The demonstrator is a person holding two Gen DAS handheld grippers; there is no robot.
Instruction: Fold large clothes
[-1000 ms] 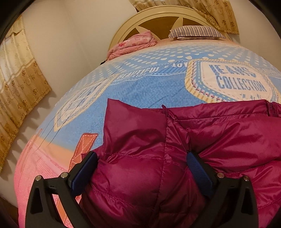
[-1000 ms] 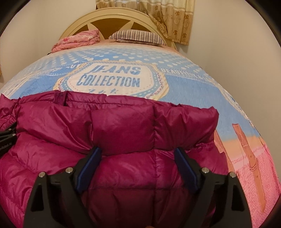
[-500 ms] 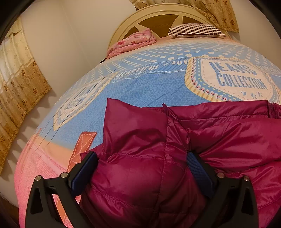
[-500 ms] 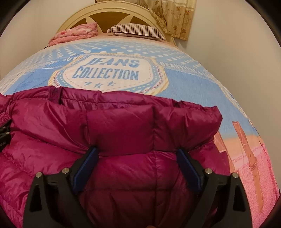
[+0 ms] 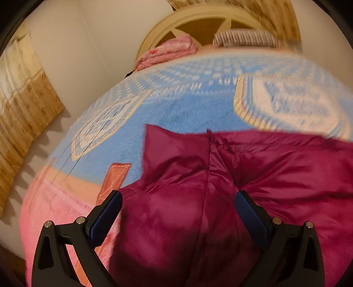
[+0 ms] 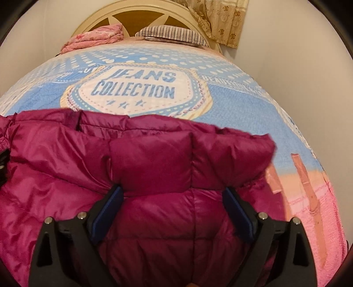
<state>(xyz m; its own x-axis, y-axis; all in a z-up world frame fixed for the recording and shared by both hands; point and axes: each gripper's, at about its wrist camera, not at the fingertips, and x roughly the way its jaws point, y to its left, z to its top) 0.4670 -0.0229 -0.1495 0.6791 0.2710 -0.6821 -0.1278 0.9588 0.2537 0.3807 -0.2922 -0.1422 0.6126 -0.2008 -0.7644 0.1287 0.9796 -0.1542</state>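
Note:
A magenta quilted down jacket (image 5: 275, 167) lies folded on the bed at the near edge; it also fills the lower half of the right wrist view (image 6: 150, 161). My left gripper (image 5: 177, 204) is open, its jaws wide apart over the jacket's left end. My right gripper (image 6: 173, 199) is open too, jaws wide apart over the jacket's right end. The jacket bulges up between the fingers of each gripper, and neither grips it. The left wrist view is blurred.
The bed is covered by a blue and pink blanket (image 6: 238, 95) printed "JEANS COLLECTION". A folded pink quilt (image 6: 92, 37) and a striped pillow (image 6: 172, 34) lie by the cream headboard (image 6: 136, 13). Walls and curtains (image 5: 24, 114) flank the bed on both sides.
Both grippers have stayed open and pulled back slightly from the jacket. The left wrist view has gone blurred with motion. The jacket lies where it was.

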